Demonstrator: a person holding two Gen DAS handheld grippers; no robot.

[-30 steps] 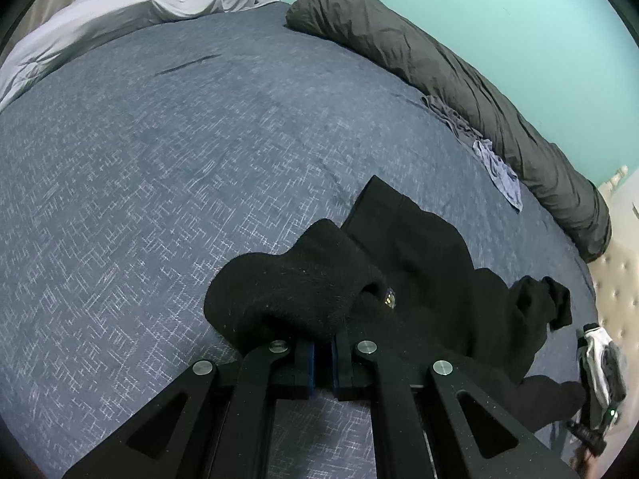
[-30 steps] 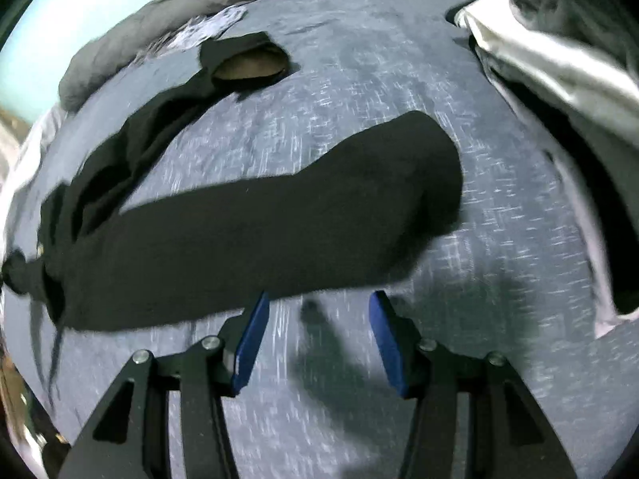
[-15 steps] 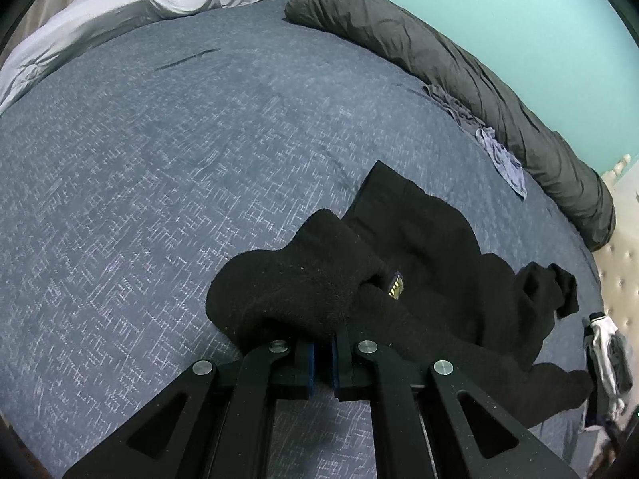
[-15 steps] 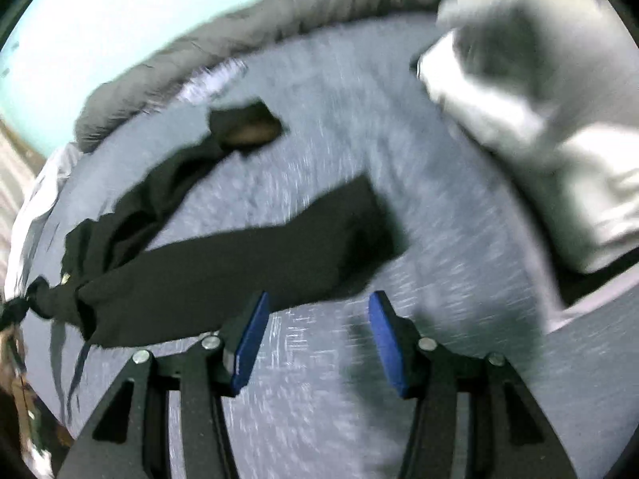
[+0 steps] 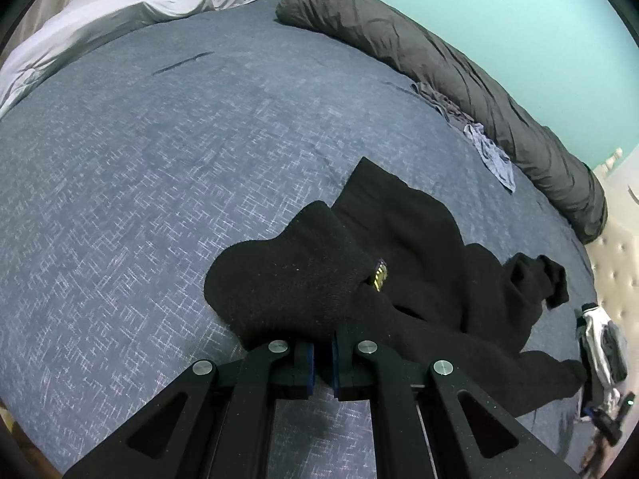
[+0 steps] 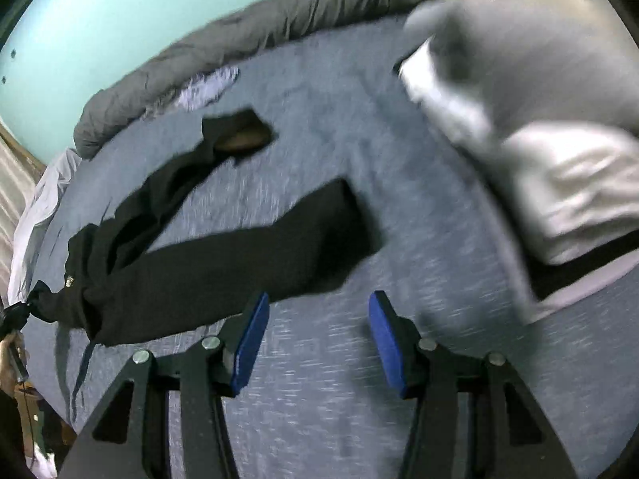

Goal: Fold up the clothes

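Low over the blue bed (image 5: 159,167), left claw (image 5: 323,353) pinching a bunched edge of the black garment (image 5: 419,263) sprawled on the bedspread, right claw (image 6: 315,339) spread, empty, above bare cover.

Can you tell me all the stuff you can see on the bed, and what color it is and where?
black garment: one, black, spread on the bed, one end bunched at the left gripper
bedspread: one, blue-grey with pale flecks, covers the bed
rolled duvet: one, dark grey, along the far edge by the wall
small cloth: one, pale blue-grey, crumpled beside the rolled duvet
light sheet: one, pale grey, bunched at the bed's far left corner in the left view
pillows: pale grey and white, blurred, count unclear, at right in the right view
wall: teal, behind the bed
left gripper: one, black with blue pads, shut on the black garment
right gripper: one, black with blue pads, open, nothing between them, above bare bedspread
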